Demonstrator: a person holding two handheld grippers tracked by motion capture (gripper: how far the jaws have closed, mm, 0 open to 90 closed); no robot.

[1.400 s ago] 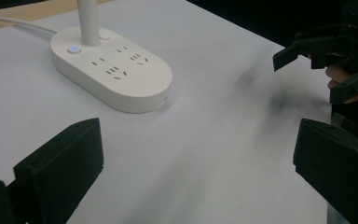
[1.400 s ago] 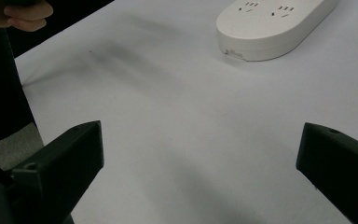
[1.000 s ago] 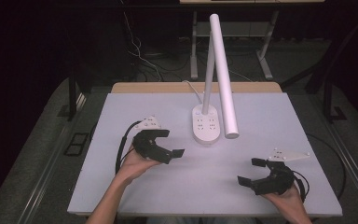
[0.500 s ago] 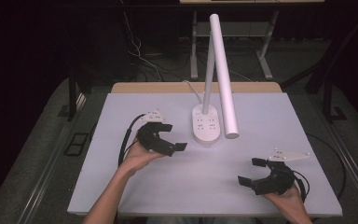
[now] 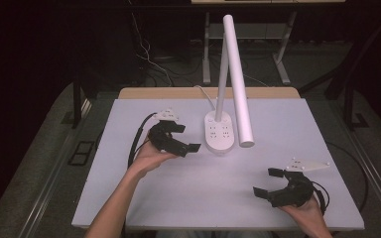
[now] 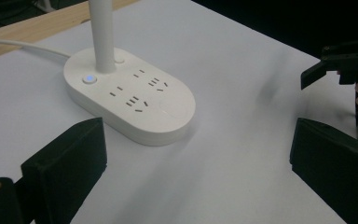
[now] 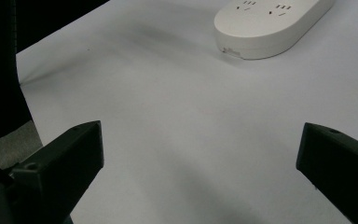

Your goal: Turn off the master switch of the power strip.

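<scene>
beside lamp base [image 5: 221, 135], left gripper [image 5: 184, 139] jaws wide, approaching; likely next: reach base button [image 6: 89, 79]. right gripper [image 5: 267, 184] wide, idle near table [image 5: 178, 188] edge.

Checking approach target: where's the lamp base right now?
In the high view the lamp base sits centre-rear on the white table, just right of the open left gripper; the right gripper is nearer the front.

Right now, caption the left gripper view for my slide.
Open left tongs face the white lamp base, its blue button light glowing, on the white table.
</scene>
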